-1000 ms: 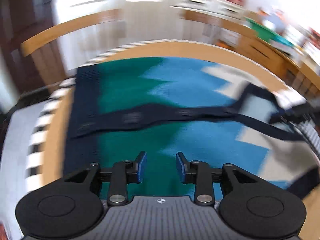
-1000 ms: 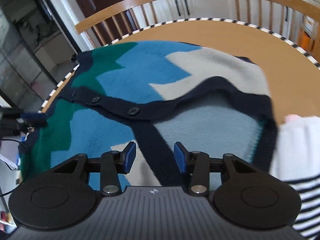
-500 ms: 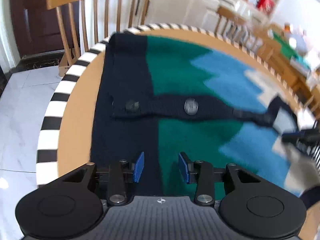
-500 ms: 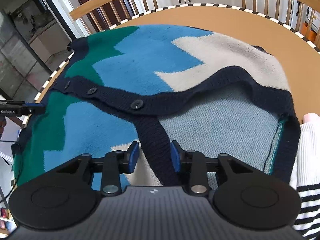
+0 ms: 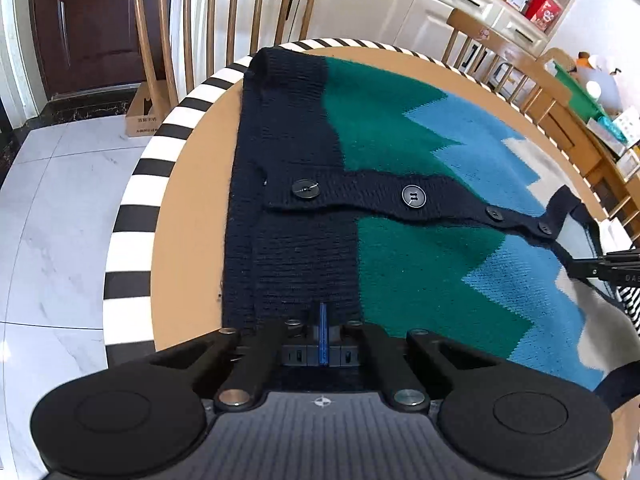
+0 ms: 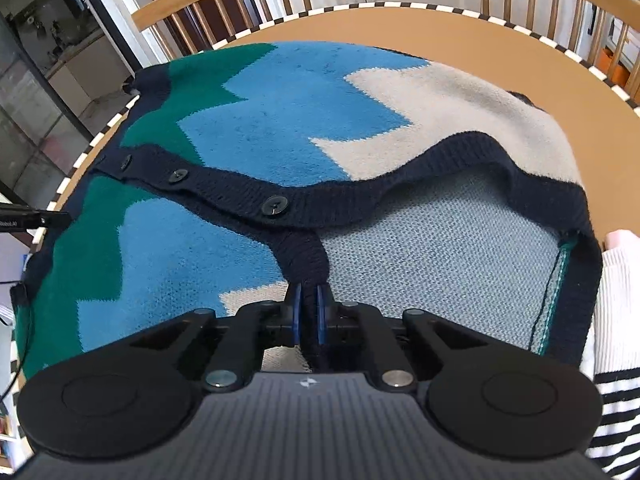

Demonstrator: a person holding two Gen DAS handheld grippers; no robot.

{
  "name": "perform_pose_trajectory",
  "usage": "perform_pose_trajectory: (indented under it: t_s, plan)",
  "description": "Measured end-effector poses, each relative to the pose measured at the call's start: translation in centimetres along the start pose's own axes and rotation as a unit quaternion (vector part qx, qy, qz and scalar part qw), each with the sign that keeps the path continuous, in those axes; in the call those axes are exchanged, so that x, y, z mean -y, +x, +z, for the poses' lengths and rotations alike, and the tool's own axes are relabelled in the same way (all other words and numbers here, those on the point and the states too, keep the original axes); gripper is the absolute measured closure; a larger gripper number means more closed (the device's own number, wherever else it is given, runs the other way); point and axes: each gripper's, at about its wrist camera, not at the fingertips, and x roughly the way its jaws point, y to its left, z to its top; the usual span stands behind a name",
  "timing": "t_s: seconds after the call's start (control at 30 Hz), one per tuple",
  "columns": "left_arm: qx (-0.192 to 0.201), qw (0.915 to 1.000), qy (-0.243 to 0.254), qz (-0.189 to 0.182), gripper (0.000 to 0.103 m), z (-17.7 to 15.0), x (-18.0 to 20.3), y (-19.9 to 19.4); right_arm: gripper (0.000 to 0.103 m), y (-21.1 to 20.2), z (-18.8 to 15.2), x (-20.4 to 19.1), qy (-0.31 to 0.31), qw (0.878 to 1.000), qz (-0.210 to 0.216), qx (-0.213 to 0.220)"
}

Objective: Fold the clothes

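A knitted cardigan (image 5: 400, 264) in navy, green, blue and cream lies buttoned and flat on the round wooden table (image 5: 188, 220). My left gripper (image 5: 322, 332) sits at the near edge of its navy hem. Its jaws are closing, and the blue pads meet there, pinching the knit. In the right wrist view the cardigan (image 6: 280, 120) shows its open neckline. My right gripper (image 6: 308, 312) has its jaws closing on the navy neckband (image 6: 306, 260), which runs up between the pads. Each gripper's tip shows at the edge of the other's view.
The table (image 6: 440, 28) has a black-and-white striped rim. Wooden chairs (image 5: 224, 20) (image 6: 256, 4) stand around it. A cardboard box (image 5: 142, 118) sits on the tiled floor. A person's striped sleeve (image 6: 616, 320) is at the right. Shelves and cabinets stand behind.
Both grippers went from open to shut. The left one swung from the cardigan's middle to the navy hem and closed there. The right one closed on the neckband that lay between its fingers.
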Motion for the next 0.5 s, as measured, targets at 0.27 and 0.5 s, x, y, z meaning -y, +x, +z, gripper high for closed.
perform_pose_trajectory:
  t_s: [0.27,0.5]
  plan:
    - [0.054,0.9985,0.002,0.007,0.076,2.1,-1.2,-0.7,0.096,0.0,0.0,-0.1,0.004,1.000,-0.002,-0.002]
    - [0.059,0.9977,0.024,-0.021,0.057,4.6,-2.0,2.2,0.095,0.0,0.0,-0.2,0.009,1.000,-0.006,0.002]
